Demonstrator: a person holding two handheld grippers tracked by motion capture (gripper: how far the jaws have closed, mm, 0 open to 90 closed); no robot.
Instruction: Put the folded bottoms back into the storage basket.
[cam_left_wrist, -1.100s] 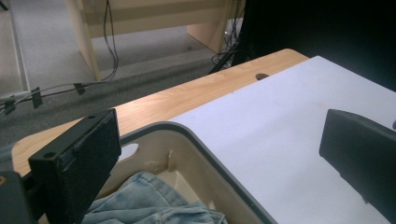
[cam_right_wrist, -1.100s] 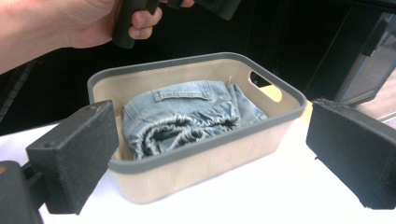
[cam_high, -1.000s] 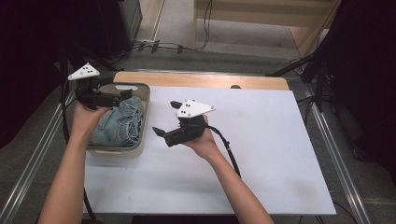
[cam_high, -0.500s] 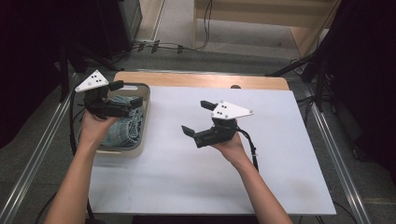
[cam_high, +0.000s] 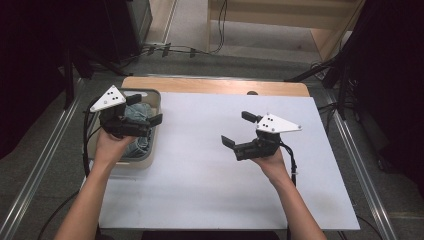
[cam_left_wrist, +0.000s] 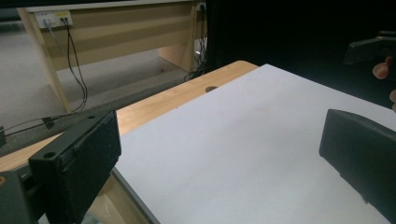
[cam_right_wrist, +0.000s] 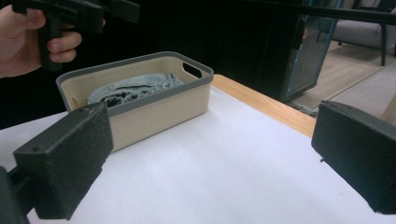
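Jeans (cam_high: 138, 116) are lying bunched inside the bin (cam_high: 152, 150) at the table's (cam_high: 200, 190) left edge; the left gripper (cam_high: 143, 111) is hovering over them, jaws wide and empty, the right gripper (cam_high: 239, 131) gaping wide mid-table, well apart

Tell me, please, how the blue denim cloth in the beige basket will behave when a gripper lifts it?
The denim cloth lies crumpled, so it is probably floppy and would hang and unfold. It fills much of the basket, so it may drag on the rim.
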